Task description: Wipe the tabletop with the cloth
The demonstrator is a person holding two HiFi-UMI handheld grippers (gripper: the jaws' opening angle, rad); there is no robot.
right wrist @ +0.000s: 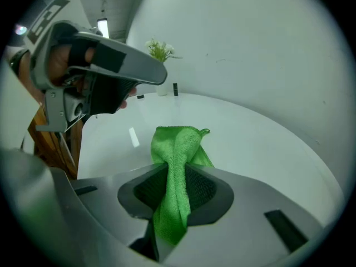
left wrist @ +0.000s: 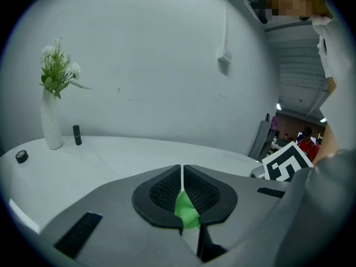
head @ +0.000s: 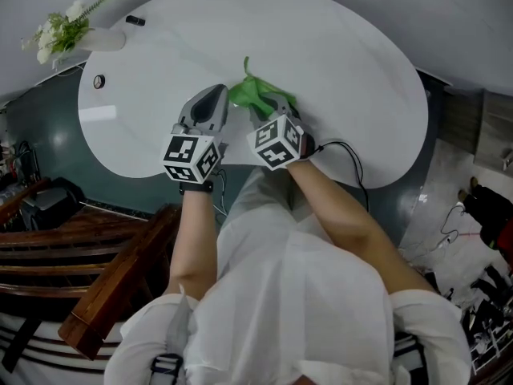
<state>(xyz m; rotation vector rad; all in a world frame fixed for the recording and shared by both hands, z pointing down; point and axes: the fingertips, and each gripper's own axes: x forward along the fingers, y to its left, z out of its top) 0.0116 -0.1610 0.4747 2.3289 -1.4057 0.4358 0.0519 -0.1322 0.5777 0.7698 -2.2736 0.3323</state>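
Green terry cloth (head: 258, 95) is bunched between the two grippers over the near part of the white oval tabletop (head: 345, 62), held by both at once. In the right gripper view the right gripper (right wrist: 177, 177) is clamped on a thick fold of the cloth (right wrist: 173, 149): the fold runs straight through the jaws, spreads out past their tips with a small hem loop at the top, and a tail trails back toward the camera. In the left gripper view the left gripper (left wrist: 182, 177) has its jaws pressed almost together, pinching only a small bit of the cloth (left wrist: 187, 211) low between the ribbed pads (left wrist: 166, 192). From the head view the left gripper (head: 218, 101) and right gripper (head: 276, 104) sit side by side, close together, with the cloth bridging their tips. Whether the cloth touches the tabletop cannot be told. A white vase of flowers (head: 103, 40) stands at the far left edge, well apart.
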